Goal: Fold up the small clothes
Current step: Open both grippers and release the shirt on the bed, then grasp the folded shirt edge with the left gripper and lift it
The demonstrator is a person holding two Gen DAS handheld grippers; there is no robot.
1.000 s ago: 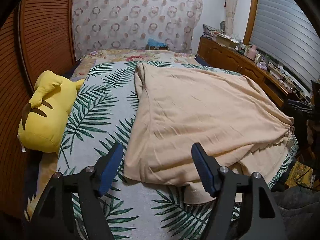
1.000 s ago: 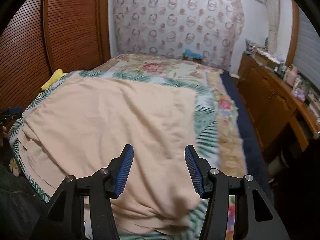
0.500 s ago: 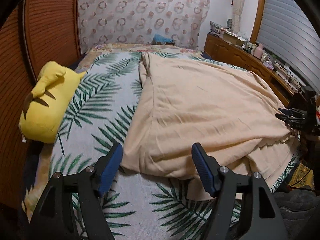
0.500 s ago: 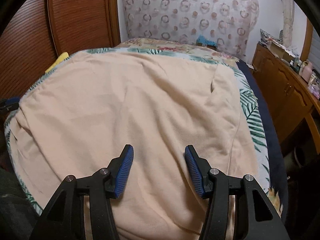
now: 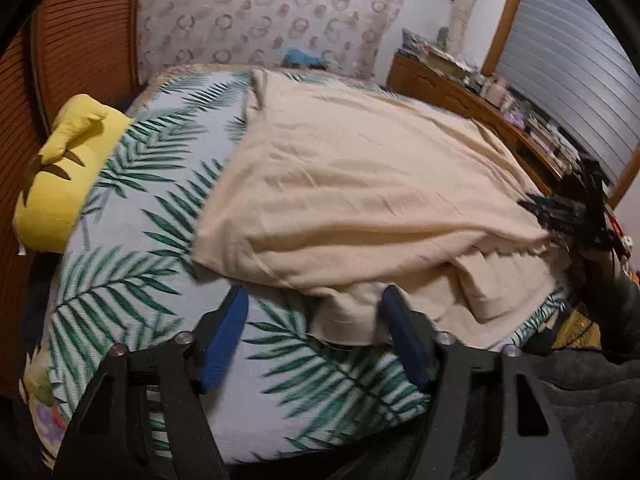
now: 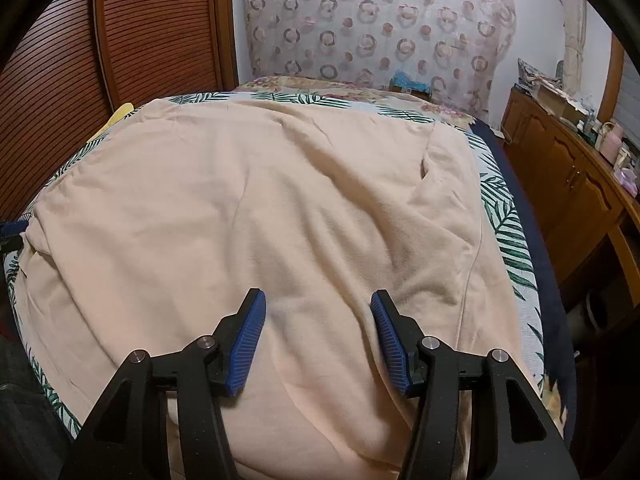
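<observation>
A peach cloth garment (image 5: pixel 360 184) lies spread on the bed, rumpled along its near edge. It fills the right wrist view (image 6: pixel 248 216). My left gripper (image 5: pixel 314 312) is open and empty, low over the bedspread, with the garment's near hanging edge between its fingers. My right gripper (image 6: pixel 318 320) is open and empty, just above the garment's near part. The right gripper also shows in the left wrist view (image 5: pixel 568 216), at the garment's right edge.
The bed has a palm-leaf bedspread (image 5: pixel 132 264). A yellow plush toy (image 5: pixel 60 176) lies at its left side by a wooden louvred door (image 6: pixel 140 36). A wooden sideboard (image 6: pixel 572 184) with clutter stands along the right. A patterned curtain (image 6: pixel 380 24) hangs behind.
Both grippers have moved in closer over the bed. The left one dropped toward the garment's near corner. The right one moved left over the garment. The garment's near edge looks more bunched.
</observation>
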